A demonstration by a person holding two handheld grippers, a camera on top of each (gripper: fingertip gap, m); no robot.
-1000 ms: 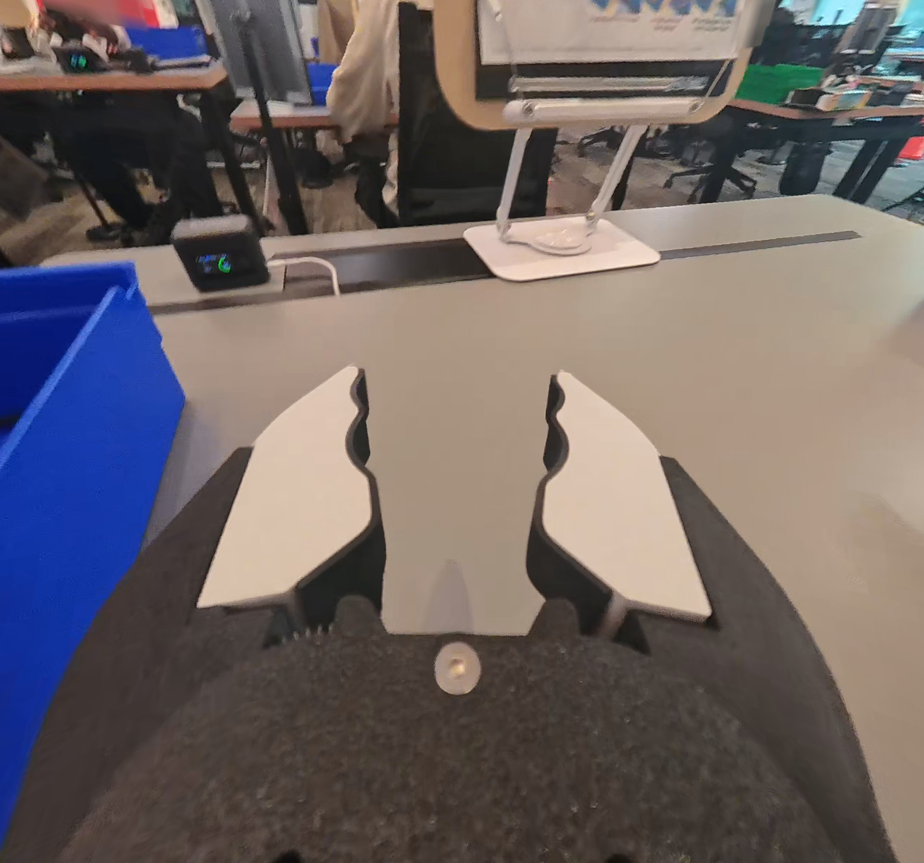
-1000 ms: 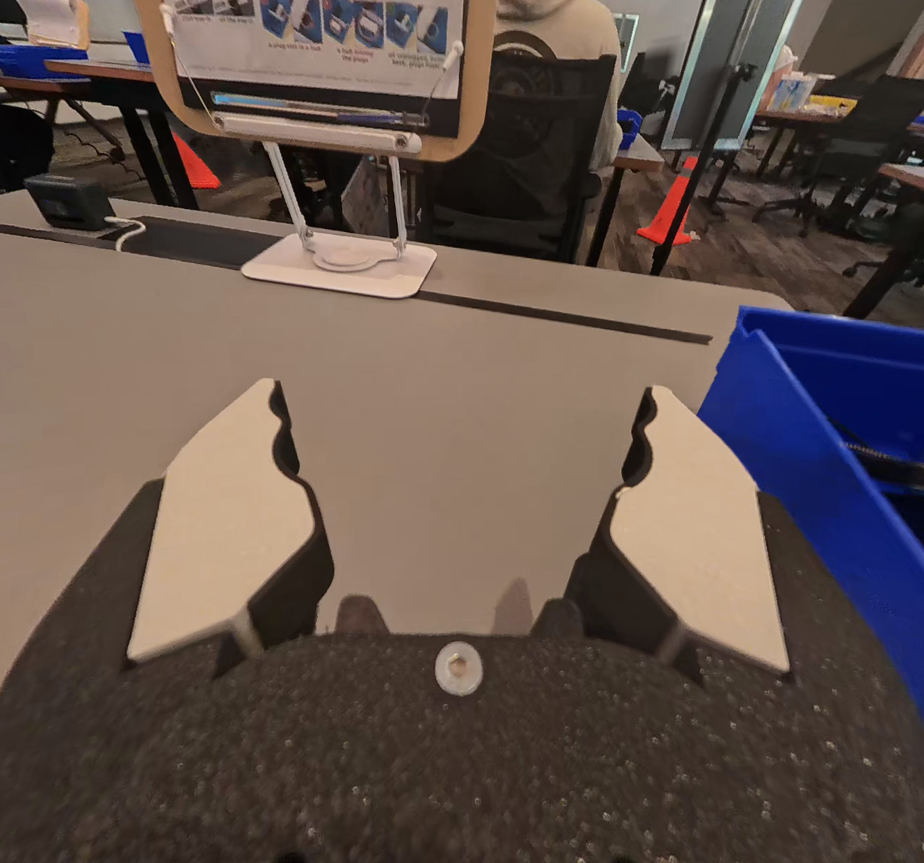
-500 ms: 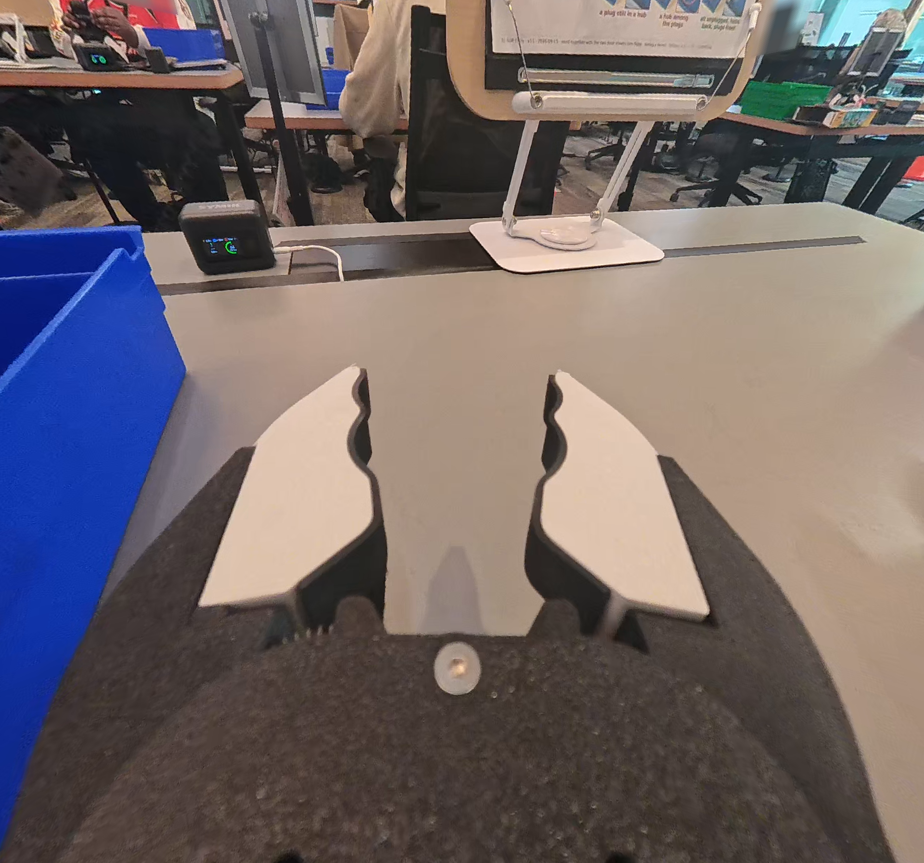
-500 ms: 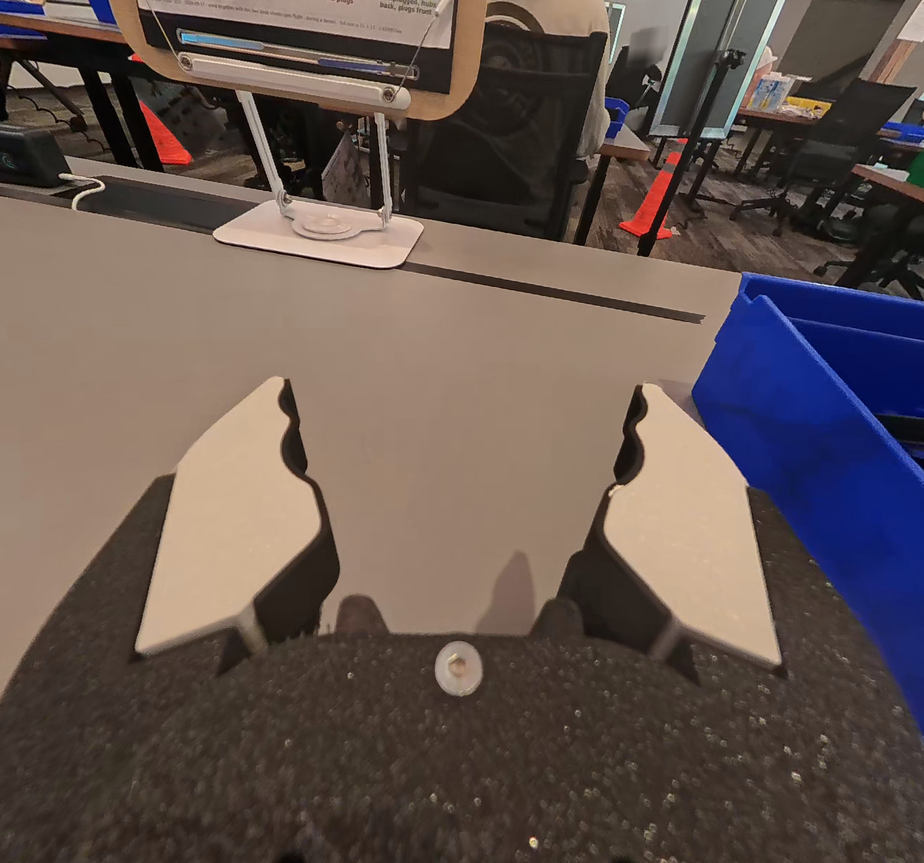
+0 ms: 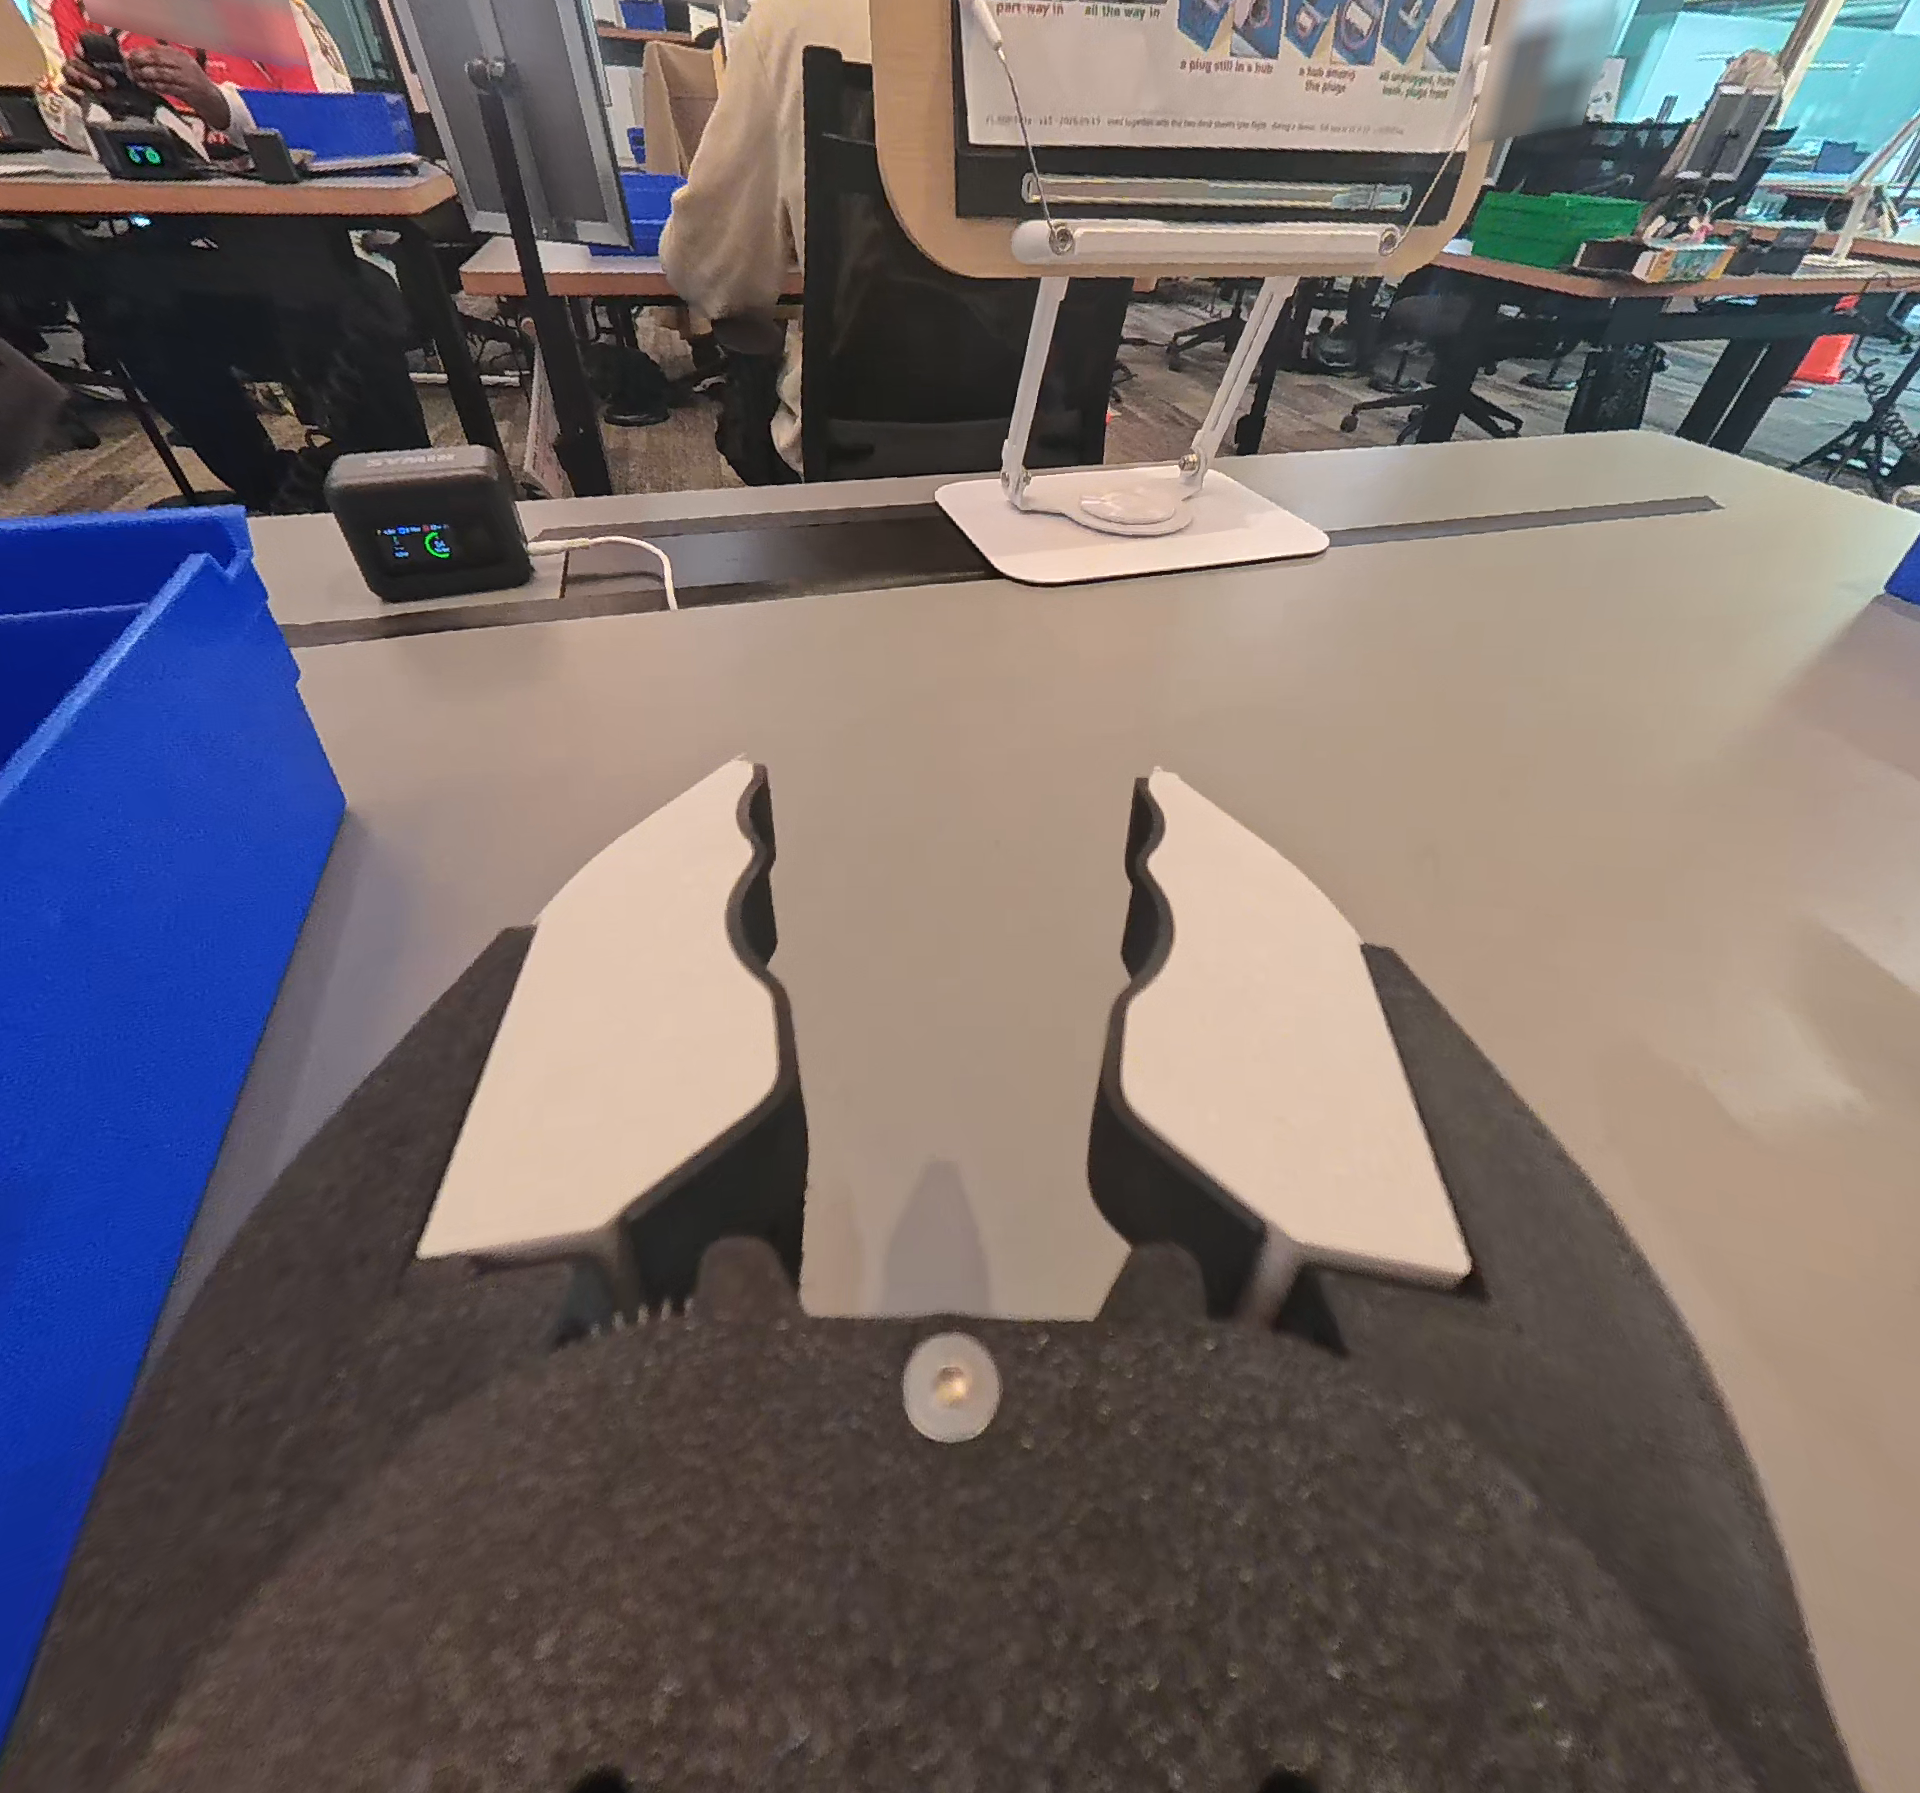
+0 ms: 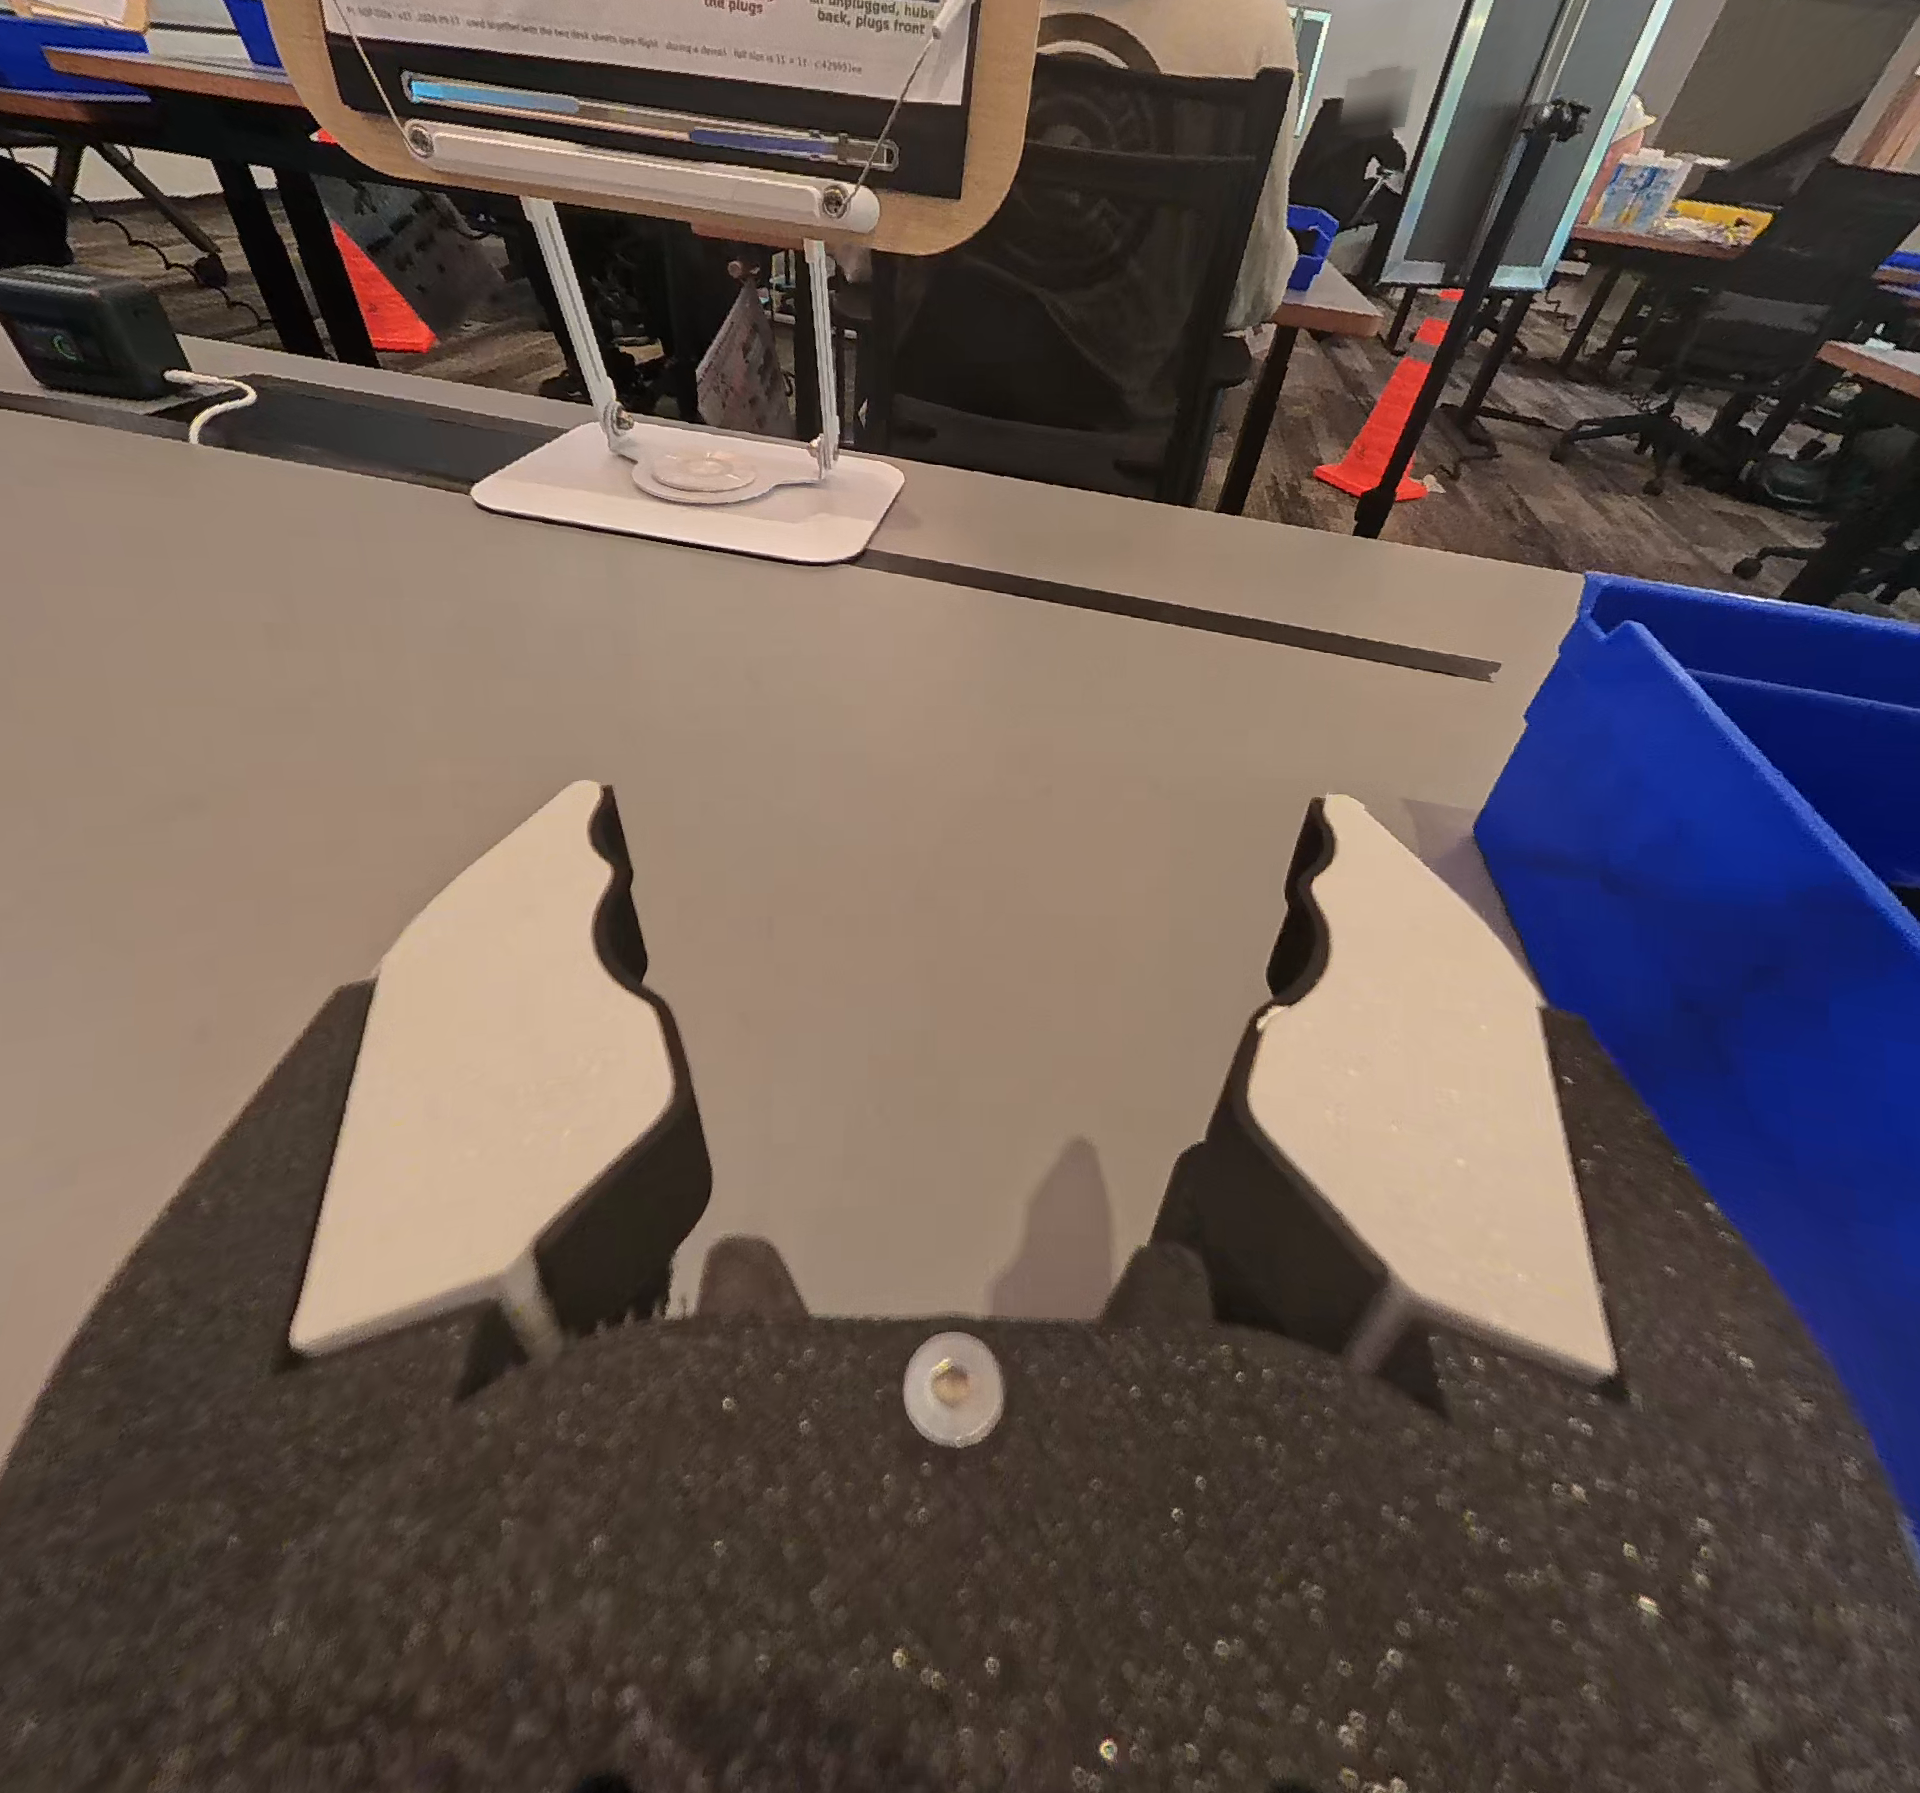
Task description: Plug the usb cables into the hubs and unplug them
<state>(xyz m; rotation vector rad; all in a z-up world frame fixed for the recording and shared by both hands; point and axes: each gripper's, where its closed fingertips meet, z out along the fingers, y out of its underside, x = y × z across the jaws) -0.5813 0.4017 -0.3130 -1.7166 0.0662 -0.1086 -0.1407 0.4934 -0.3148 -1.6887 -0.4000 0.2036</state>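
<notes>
My left gripper (image 5: 951, 787) is open and empty, low over the bare grey table (image 5: 1039, 683). My right gripper (image 6: 961, 808) is open wider and also empty, over the same table (image 6: 883, 704). No USB cable or hub shows in either view. A blue bin (image 5: 135, 912) stands close on the left of the left gripper. Another blue bin (image 6: 1714, 891) stands close on the right of the right gripper. What the bins hold is hidden from here.
An instruction board on a white stand (image 5: 1132, 522) stands at the table's far edge, also in the right wrist view (image 6: 691, 496). A small black device with a lit screen (image 5: 426, 522) and a white cable (image 5: 623, 554) sits at the far left. People sit at desks beyond.
Both grippers have tilted and drawn back slightly; the board's stand sits lower in the left view and higher in the right. The jaws keep the same opening. Nothing was picked up.
</notes>
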